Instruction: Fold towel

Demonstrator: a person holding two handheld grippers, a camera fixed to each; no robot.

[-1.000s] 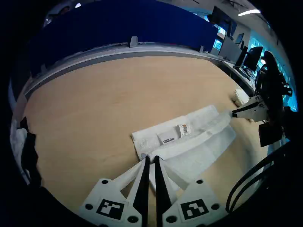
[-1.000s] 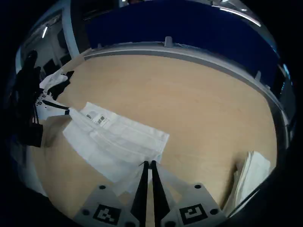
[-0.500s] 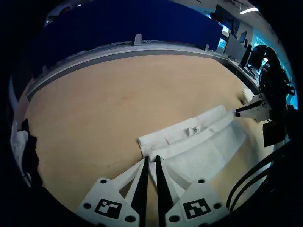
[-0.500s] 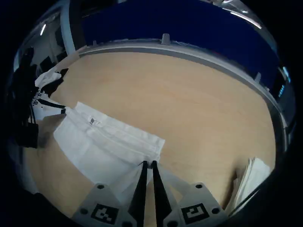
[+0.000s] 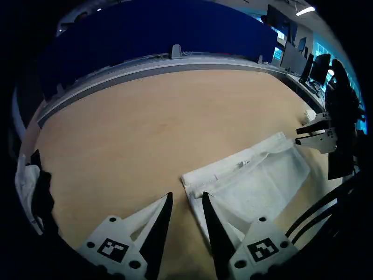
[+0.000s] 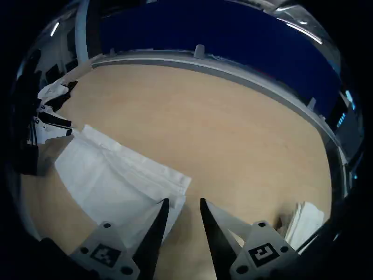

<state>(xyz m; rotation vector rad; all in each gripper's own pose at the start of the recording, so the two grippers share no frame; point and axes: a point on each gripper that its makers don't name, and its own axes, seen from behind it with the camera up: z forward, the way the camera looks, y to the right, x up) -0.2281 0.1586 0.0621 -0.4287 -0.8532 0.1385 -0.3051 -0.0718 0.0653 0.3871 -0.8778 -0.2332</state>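
A white towel (image 5: 254,175) lies folded flat on the wooden table (image 5: 140,121). My left gripper (image 5: 185,196) is open just behind the towel's near left corner, and its right finger overlaps the towel's edge. In the right gripper view the same towel (image 6: 105,175) spreads to the left. My right gripper (image 6: 183,201) stands open at its near right corner, nothing pinched between the fingers. Each view also shows the other gripper farther off at the towel's opposite end: the right gripper (image 5: 313,134) and the left gripper (image 6: 52,122).
A stack of folded white cloths (image 6: 303,221) sits at the table's near right edge. A dark and white cloth heap (image 5: 30,186) lies at the left edge. A blue partition (image 5: 163,28) lines the far edge. Monitors (image 5: 317,67) stand beyond the right end.
Both grippers were shut on the towel's near corners, carrying the top layer forward over the label. They have now let go and opened, and the towel lies flat.
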